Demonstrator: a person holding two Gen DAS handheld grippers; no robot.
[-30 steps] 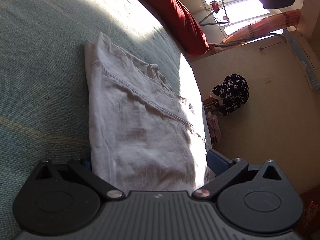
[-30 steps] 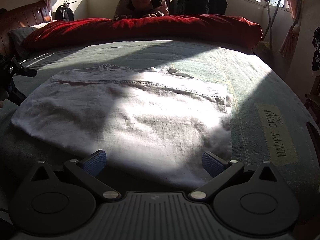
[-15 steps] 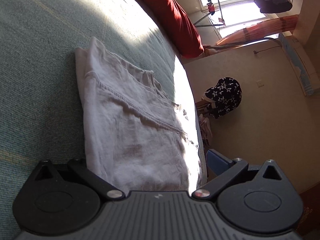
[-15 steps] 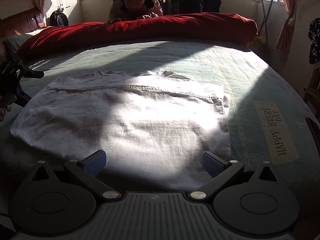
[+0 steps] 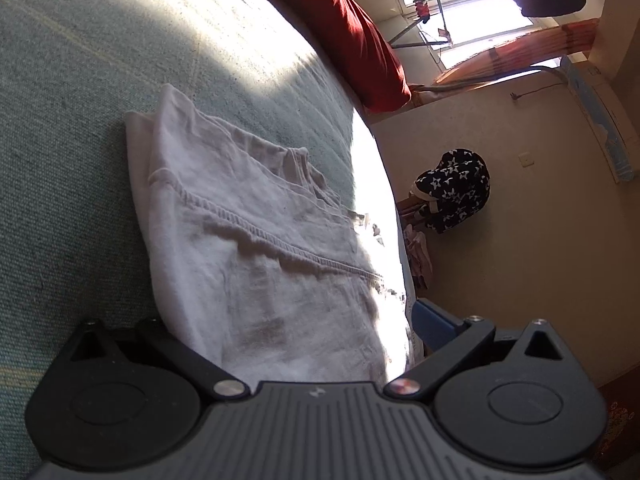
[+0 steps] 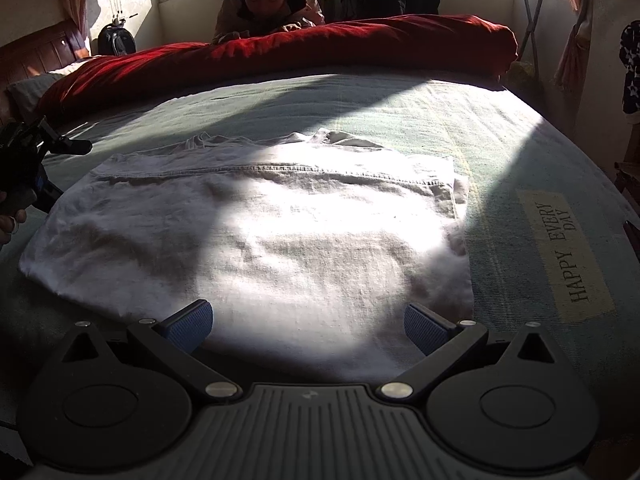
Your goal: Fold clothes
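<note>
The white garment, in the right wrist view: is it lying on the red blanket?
No, the white garment lies flat on the green sheet, apart from the red blanket behind it.

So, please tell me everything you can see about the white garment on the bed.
The white garment is a soft, wrinkled cloth, apparently cotton, lying flat on the green bedsheet, already folded into a rough rectangle. A stitched hem runs across its upper layer, and bunched fabric shows at the far edge. Sunlight covers its middle. The left gripper has its open fingers around one end.
</note>
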